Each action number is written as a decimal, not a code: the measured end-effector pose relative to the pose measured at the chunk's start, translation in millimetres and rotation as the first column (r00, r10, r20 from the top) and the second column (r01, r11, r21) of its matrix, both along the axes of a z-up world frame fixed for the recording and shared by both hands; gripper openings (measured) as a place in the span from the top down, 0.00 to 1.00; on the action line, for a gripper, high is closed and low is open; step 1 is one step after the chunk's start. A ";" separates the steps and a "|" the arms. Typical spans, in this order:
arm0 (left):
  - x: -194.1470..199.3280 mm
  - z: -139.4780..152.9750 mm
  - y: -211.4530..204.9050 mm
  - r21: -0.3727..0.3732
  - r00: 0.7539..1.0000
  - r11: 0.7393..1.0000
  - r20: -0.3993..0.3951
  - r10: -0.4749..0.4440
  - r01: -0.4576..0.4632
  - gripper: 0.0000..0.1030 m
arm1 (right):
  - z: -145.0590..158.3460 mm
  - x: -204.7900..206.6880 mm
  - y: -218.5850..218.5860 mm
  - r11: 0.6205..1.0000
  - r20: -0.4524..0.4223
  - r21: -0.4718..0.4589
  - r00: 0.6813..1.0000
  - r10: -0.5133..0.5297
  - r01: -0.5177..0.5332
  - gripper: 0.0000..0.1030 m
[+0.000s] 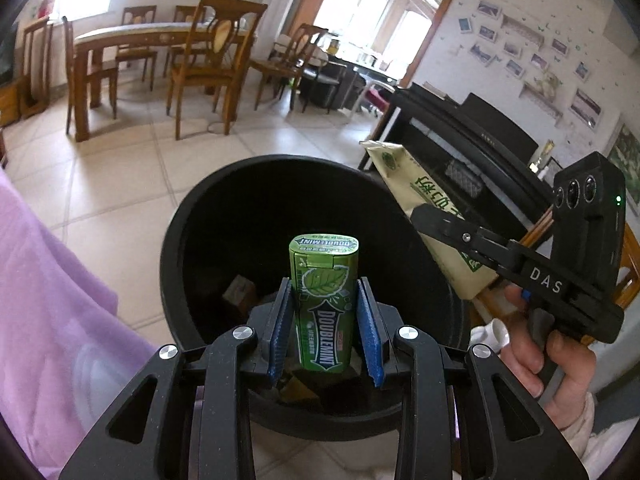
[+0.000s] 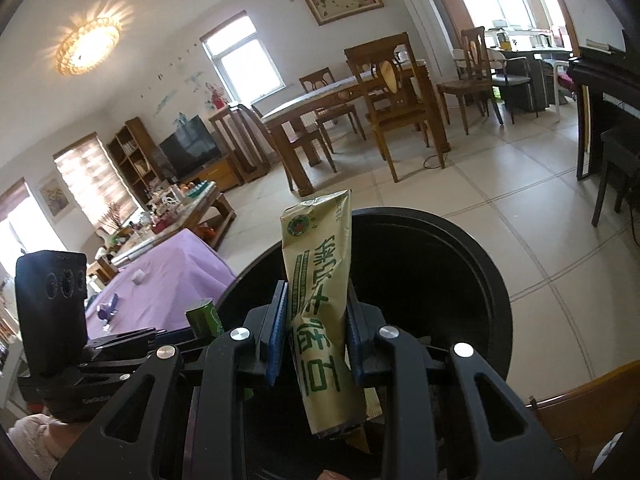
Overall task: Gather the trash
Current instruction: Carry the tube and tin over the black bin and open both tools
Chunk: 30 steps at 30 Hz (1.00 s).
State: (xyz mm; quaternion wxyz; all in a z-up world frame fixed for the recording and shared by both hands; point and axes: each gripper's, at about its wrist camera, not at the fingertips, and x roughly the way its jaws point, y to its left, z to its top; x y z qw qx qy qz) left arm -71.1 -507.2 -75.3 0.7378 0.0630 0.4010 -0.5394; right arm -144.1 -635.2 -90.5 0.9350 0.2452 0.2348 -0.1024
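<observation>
**Ana:** Left gripper point(image 1: 325, 312) first: its blue pads are closed partway on a green Doublemint container point(image 1: 325, 300), gripping it by the sides. The container stands upright between the jaws, lid end away from the camera.

**Ben:** And where is it relative to the bin?

**Ana:** Directly over the mouth of the black trash bin point(image 1: 188, 216), which stands on the tiled floor. In the left wrist view the dark interior shows behind and below the container, with a few scraps already lying at the bottom.

**Ben:** What about the other side?

**Ana:** The right gripper point(image 2: 316, 332) is closed narrowly on a flattened yellowish tube point(image 2: 316, 280) with green print. The tube's long axis runs along the fingers, crimped end pointing up and away, the other end hanging below the pads.

**Ben:** Is that one over the bin as well?

**Ana:** Its lower part seems to be, since the right wrist view shows the bin opening beneath and behind it. From the left wrist view, though, the tube sits at the bin's right rim, with its upper end leaning outside it.

**Ben:** So which goes first?

**Ana:** I'd judge the left hand is better placed: the container is centred over the opening and should fall straight in once released. The tube may want nudging inward so it doesn't catch the rim.
</observation>
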 end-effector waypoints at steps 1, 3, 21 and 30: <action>-1.9 -0.3 -0.4 0.004 1.000 1.000 0.000 -0.002 0.002 0.69 | -1.0 -1.1 -0.7 1.000 -0.004 -0.008 1.000 -0.005 0.005 0.74; -4.5 -2.9 -5.9 0.013 1.000 1.000 0.003 -0.008 0.008 0.69 | -3.6 -2.5 -3.6 1.000 -0.014 -0.021 1.000 -0.016 0.016 0.74; -13.9 -9.0 -28.4 0.064 0.999 0.997 -0.008 -0.038 0.038 0.69 | -9.6 -6.4 -9.6 0.998 -0.051 -0.049 0.997 -0.049 0.047 0.72; -8.0 11.1 -4.4 0.052 0.999 0.998 0.040 0.018 -0.020 0.29 | -11.7 -12.4 -12.4 0.998 -0.045 -0.023 0.997 -0.062 0.061 0.18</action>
